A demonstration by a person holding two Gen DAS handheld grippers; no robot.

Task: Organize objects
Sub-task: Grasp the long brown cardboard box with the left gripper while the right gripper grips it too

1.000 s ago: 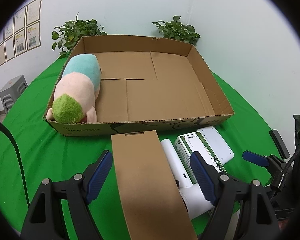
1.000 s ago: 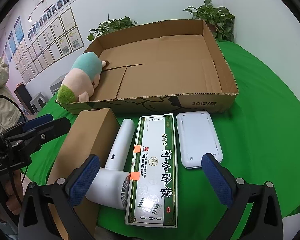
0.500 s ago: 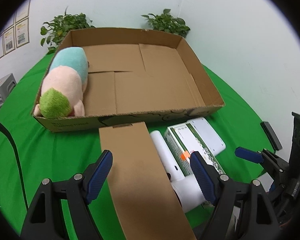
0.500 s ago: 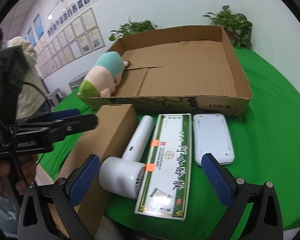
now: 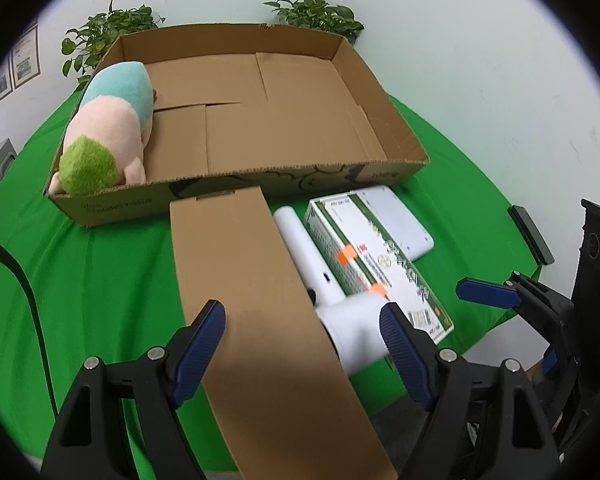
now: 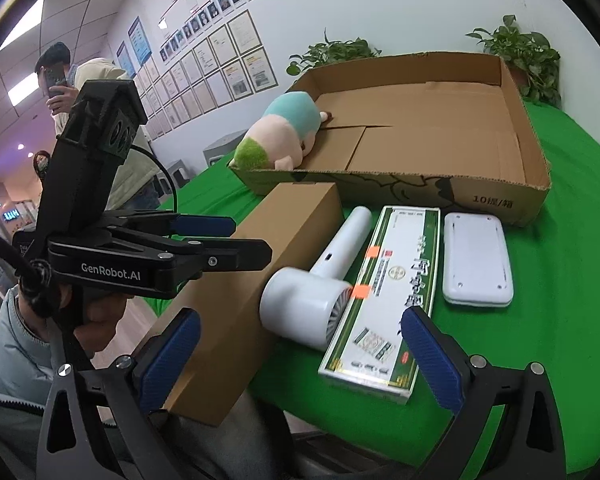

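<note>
A wide open cardboard tray [image 5: 236, 178] [image 6: 496, 200] sits on the green table with a plush toy [image 5: 108, 128] [image 6: 280, 136] in its left end. In front of it lie a long brown box [image 5: 252, 288] [image 6: 260, 264], a white hair dryer [image 5: 332, 288] [image 6: 312, 292], a green-and-white flat box [image 5: 380, 264] [image 6: 396, 288] and a white flat device [image 5: 400, 216] [image 6: 476, 260]. My left gripper [image 5: 304, 332] [image 6: 204, 236] is open, straddling the brown box's near part. My right gripper [image 6: 296, 348] [image 5: 488, 292] is open and empty above the hair dryer's head.
The table's near edge [image 6: 340, 420] is right below both grippers. Potted plants [image 5: 312, 12] stand behind the tray against the wall. A person [image 6: 88, 92] stands at the far left with a phone.
Both grippers have pulled back toward the near table edge and swung left a little. The objects have not moved. Both stay open.
</note>
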